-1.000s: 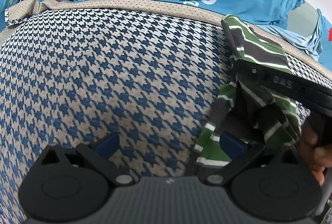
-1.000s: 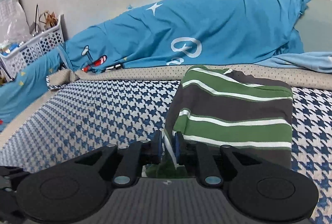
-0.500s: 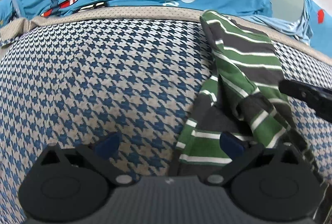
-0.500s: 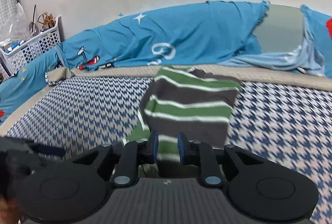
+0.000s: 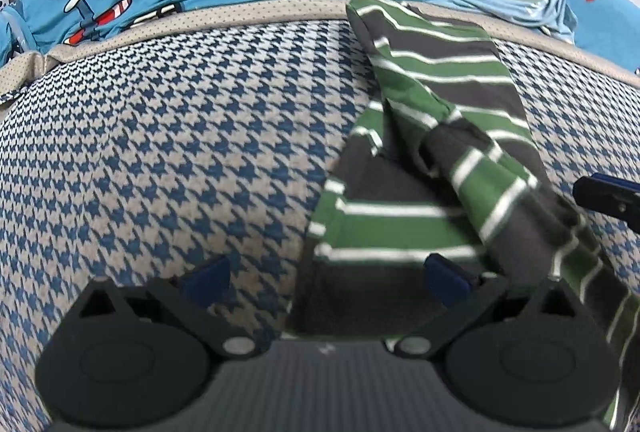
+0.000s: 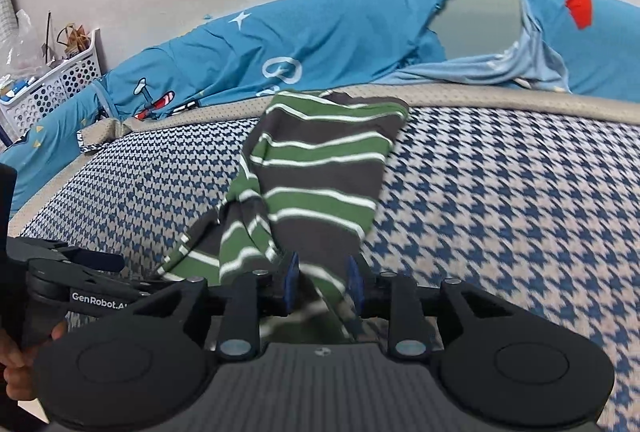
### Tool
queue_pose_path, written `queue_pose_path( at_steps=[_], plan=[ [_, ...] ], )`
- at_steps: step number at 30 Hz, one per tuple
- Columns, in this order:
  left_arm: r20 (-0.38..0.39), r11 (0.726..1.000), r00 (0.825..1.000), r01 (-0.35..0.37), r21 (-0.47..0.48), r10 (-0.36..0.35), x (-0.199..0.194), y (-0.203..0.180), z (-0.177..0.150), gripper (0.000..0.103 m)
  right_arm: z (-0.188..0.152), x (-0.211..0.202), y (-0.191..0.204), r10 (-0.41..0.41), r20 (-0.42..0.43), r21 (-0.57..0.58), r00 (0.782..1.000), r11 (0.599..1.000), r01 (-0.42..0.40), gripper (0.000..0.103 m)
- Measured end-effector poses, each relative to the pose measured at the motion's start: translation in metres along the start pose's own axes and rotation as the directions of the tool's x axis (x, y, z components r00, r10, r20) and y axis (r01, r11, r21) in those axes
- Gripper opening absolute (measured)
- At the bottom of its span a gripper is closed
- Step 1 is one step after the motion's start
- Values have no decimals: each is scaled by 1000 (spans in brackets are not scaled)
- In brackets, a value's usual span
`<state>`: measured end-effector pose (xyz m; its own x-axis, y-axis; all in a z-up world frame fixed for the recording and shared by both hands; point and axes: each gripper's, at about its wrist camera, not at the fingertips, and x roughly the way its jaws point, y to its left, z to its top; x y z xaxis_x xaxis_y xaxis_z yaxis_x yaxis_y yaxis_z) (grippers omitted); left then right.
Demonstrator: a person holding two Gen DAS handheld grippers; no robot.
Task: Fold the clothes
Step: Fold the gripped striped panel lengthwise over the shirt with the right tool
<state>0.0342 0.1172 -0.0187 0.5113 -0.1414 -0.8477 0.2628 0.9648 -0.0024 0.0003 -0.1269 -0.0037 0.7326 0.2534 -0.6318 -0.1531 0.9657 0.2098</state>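
Soft striped knit here, green and grey with thin white lines, so expect zero stiffness: light, floppy, happy to bunch and slide on itself. Striped garment sprawled down the middle of the right wrist view on the houndstooth bed cover, far end up near the beige edging, near end gathered into a twisted rope toward the bottom centre. Same striped garment filling the right half of the left wrist view, half folded over with a loose flap twisted across it. Right gripper low in the middle of its frame, jaws opening, a strand of the fabric running between the blue pads but not looking pinched any more. Left gripper spread wide at the bottom of its frame, holding nothing, one pad over bare cover and the other over the cloth's near edge. Best bet for a grab, probably: a hem or corner at the near edge rather than the bunched middle, both layers pinched together so nothing slips. Likely needs a flattening tug first, since that twist won't fold clean. Blue cartoon bedding heaped along the top, out of the way.
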Motion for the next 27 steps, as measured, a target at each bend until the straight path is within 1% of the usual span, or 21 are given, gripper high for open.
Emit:
queue_pose_path(
  at_steps=[4,6,8,13,21,27],
  plan=[
    [-6,1000,1000,-4,13,4,-5,-6,-11,103,-9,-10,-4,-12,-6,5,1000,1000,12,29],
    [-3,1000,1000,-9,20,9,-9,-8,-16,103,-13,-16,-6,-19,-10,7,1000,1000,19,33],
    [0,1000,1000,-12,26,12,-13,-10,-21,103,-18,-21,-8,-25,-14,11,1000,1000,26,33],
    [-5,1000,1000,-2,9,2,-18,-12,-32,103,-27,-33,-12,-44,-20,8,999,999,44,35],
    [-4,1000,1000,14,-8,-14,-29,-18,-52,103,-41,-55,-19,-56,-26,17,998,998,57,44],
    [7,999,1000,5,-31,-5,-38,-20,-66,103,-58,-72,-20,-107,-30,-12,994,994,106,47]
  ],
)
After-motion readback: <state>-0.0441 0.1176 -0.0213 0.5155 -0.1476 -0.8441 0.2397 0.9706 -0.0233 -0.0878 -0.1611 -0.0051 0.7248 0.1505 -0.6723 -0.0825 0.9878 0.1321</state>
